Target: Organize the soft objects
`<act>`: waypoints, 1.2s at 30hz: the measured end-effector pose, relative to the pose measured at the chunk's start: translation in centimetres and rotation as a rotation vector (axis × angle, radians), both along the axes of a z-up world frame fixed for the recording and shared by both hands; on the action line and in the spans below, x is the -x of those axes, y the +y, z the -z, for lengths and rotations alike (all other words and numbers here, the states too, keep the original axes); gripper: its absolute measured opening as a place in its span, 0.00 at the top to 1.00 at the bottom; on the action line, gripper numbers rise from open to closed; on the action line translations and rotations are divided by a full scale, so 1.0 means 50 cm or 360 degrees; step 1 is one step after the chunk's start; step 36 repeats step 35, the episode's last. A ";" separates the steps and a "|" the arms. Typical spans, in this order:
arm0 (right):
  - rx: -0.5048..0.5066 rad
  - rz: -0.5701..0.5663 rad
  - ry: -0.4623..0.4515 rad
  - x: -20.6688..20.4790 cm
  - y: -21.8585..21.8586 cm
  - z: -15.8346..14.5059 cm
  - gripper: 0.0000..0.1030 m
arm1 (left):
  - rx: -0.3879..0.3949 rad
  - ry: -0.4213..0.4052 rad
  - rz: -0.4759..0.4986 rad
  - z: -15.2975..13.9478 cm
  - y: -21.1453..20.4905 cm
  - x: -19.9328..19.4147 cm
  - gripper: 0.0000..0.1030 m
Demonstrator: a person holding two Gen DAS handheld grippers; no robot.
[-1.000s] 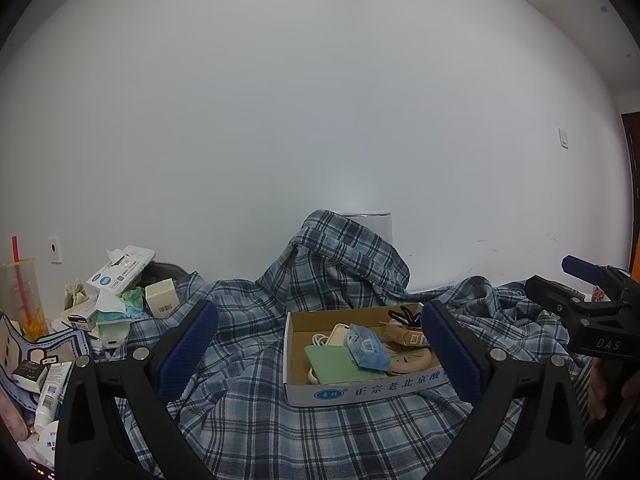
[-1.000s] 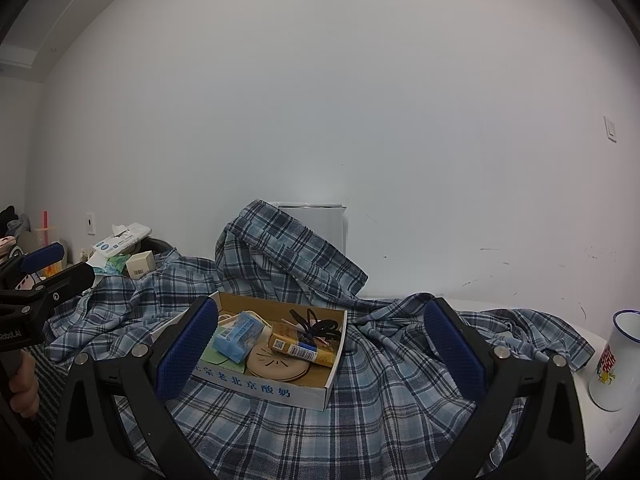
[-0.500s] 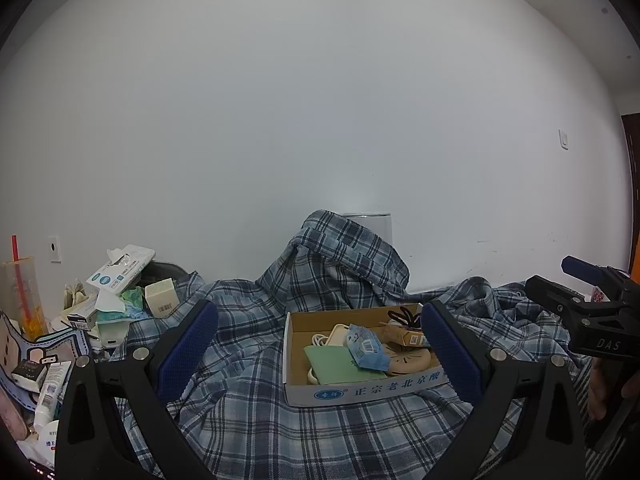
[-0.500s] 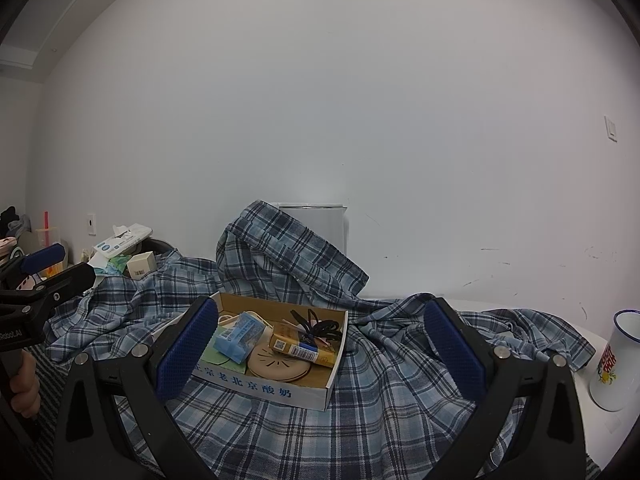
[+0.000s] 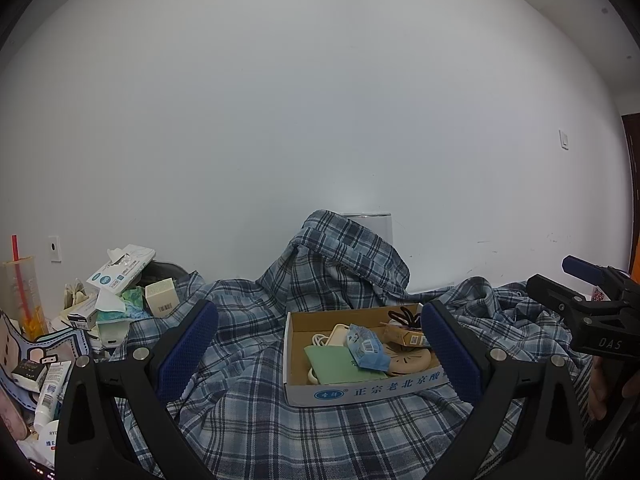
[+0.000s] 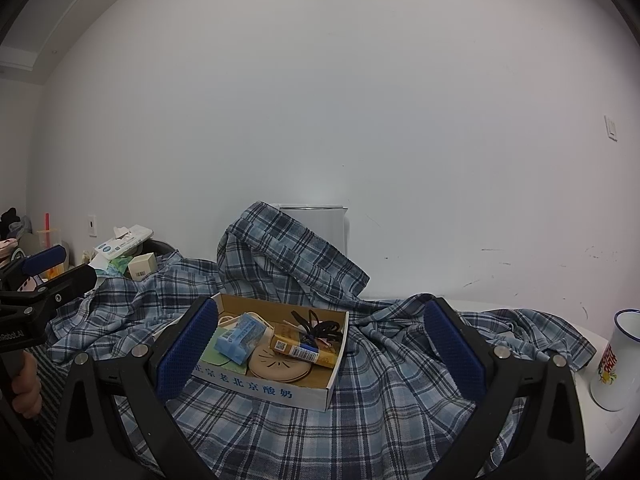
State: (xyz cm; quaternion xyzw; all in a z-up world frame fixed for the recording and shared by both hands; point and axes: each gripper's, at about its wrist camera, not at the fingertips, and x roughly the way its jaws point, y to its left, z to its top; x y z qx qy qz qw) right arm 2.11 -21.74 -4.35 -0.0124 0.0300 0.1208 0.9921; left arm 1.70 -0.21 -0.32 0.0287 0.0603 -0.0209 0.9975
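A blue plaid shirt (image 5: 256, 360) (image 6: 400, 360) lies rumpled across the table, its collar draped up over a white appliance (image 6: 320, 224) at the back. On the shirt sits a shallow cardboard box (image 5: 360, 390) (image 6: 264, 388) holding a blue tissue packet (image 6: 240, 338), a yellow carton (image 6: 304, 350), a tan disc and black hair ties. My left gripper (image 5: 320, 356) is open and held above the shirt, in front of the box. My right gripper (image 6: 320, 352) is open too, framing the box, and shows from the side at the right (image 5: 588, 292).
A heap of tissue packs, small boxes and tubes (image 5: 112, 292) crowds the left end. A white enamel mug (image 6: 614, 354) stands at the right edge. A person's hand (image 6: 24, 388) grips the left handle. A white wall runs behind.
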 end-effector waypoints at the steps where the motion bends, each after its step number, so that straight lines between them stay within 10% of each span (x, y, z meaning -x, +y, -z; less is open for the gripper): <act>1: -0.0001 0.0001 -0.0001 0.000 0.000 0.000 0.00 | 0.0000 0.0000 0.0000 0.000 0.000 0.001 0.00; 36: -0.0003 0.0003 -0.0005 0.005 0.003 -0.001 0.00 | -0.0001 -0.0005 0.0001 -0.001 -0.002 0.002 0.00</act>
